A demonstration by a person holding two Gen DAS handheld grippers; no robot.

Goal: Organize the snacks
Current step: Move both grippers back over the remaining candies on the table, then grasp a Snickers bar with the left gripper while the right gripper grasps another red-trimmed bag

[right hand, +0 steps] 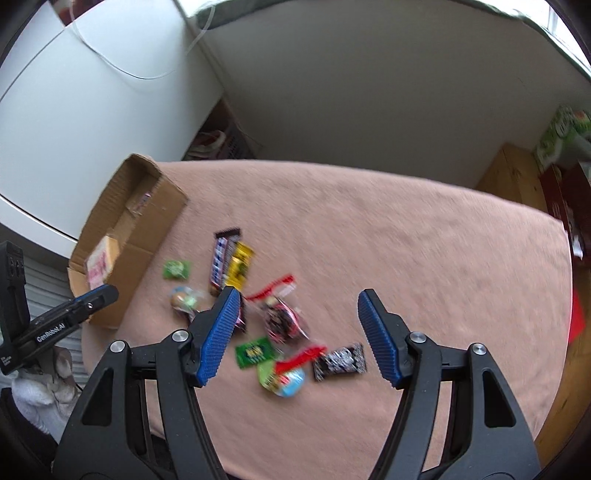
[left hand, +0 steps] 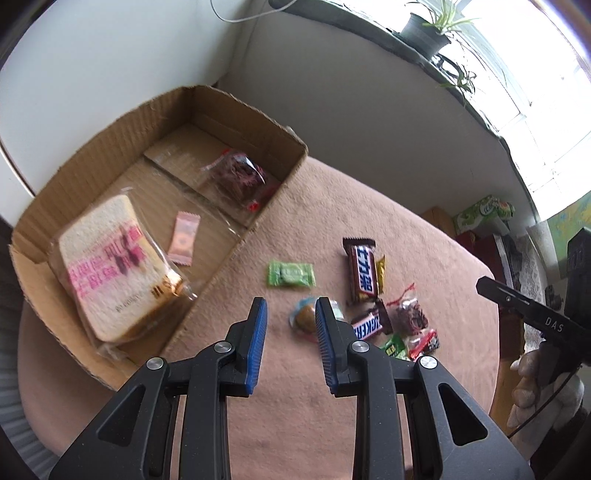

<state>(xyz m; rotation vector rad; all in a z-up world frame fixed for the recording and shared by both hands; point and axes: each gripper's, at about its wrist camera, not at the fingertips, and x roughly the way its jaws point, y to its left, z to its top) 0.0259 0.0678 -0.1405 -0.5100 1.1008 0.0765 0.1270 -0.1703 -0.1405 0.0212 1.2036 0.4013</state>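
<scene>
An open cardboard box (left hand: 258, 229) sits at the table's left and holds a wrapped sandwich (left hand: 118, 269), a pink sachet (left hand: 183, 240) and a clear bag of dark snacks (left hand: 240, 177). Loose snacks lie on the pink cloth: a green candy (left hand: 291, 274), a Snickers bar (left hand: 362, 271), a round clear-wrapped sweet (left hand: 304, 319). My left gripper (left hand: 290, 314) is open and empty just above the cloth beside the round sweet. My right gripper (right hand: 297, 299) is open wide and empty above the snack pile, over a red-tied bag (right hand: 280, 317) and a black packet (right hand: 340, 360).
The box (right hand: 125, 236) also shows at the left in the right wrist view. A white wall and appliance stand behind the table. A windowsill with potted plants (left hand: 428, 29) runs at the back right. Green cartons (left hand: 484, 214) and wooden furniture stand beyond the table's right edge.
</scene>
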